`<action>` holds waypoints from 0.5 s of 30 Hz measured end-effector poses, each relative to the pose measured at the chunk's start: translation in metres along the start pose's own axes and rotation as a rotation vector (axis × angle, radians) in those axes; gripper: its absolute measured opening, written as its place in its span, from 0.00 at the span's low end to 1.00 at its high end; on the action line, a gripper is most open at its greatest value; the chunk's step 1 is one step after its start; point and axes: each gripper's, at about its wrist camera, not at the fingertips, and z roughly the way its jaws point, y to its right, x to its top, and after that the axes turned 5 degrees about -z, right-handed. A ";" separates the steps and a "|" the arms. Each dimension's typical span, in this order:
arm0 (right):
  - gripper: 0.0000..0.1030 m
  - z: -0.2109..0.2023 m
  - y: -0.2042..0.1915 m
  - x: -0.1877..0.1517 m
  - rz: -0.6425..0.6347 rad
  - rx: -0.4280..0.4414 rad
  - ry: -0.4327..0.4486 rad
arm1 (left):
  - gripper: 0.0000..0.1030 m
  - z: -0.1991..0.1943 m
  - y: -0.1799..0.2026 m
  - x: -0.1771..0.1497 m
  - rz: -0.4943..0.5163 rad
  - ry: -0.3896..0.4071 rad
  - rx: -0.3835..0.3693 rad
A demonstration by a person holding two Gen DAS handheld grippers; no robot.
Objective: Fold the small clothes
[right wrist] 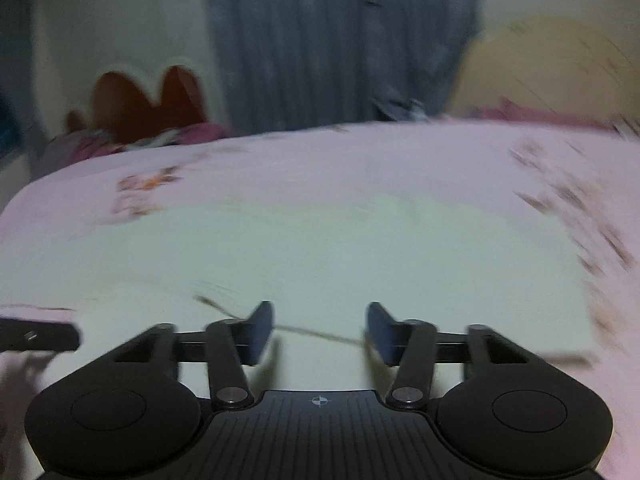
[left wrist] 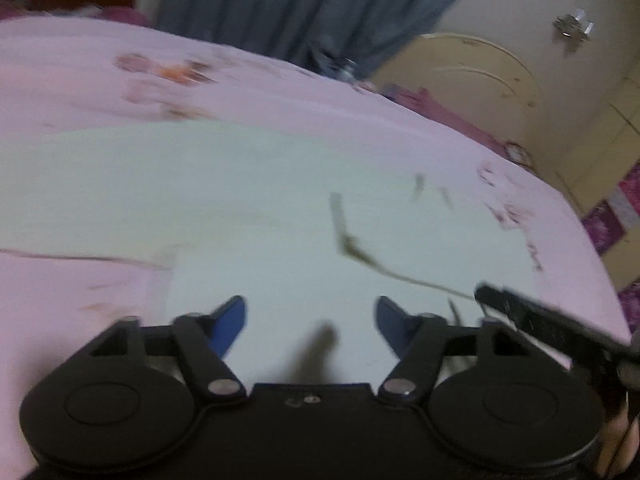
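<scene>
Pale garment (left wrist: 248,200) spread flat on pink bedsheet (left wrist: 120,80).
Only the left view shows the wardrobe (left wrist: 480,92), upper right; left gripper (left wrist: 311,322) and right gripper (right wrist: 320,330) gape wide, empty.

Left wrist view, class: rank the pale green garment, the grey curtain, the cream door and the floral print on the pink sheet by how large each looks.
1. Pale green garment, largest, though nearness to the camera inflates it.
2. Grey curtain and cream door: too alike to rank, both cropped.
3. Floral print on the pink sheet, smallest.

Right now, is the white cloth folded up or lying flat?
Mostly flat. The white cloth lies spread across the pink bed, both grippers open above it. Blur hides any small folds.
</scene>
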 end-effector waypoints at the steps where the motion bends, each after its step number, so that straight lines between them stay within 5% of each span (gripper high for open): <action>1: 0.45 -0.006 0.012 -0.004 0.029 -0.011 -0.010 | 0.50 0.013 0.007 0.004 -0.010 -0.012 -0.025; 10: 0.45 -0.025 0.087 -0.019 0.220 -0.106 -0.045 | 0.23 0.067 0.027 0.019 -0.102 -0.032 -0.078; 15: 0.45 -0.023 0.102 -0.014 0.279 -0.064 -0.062 | 0.03 0.073 0.030 0.020 -0.086 -0.015 -0.075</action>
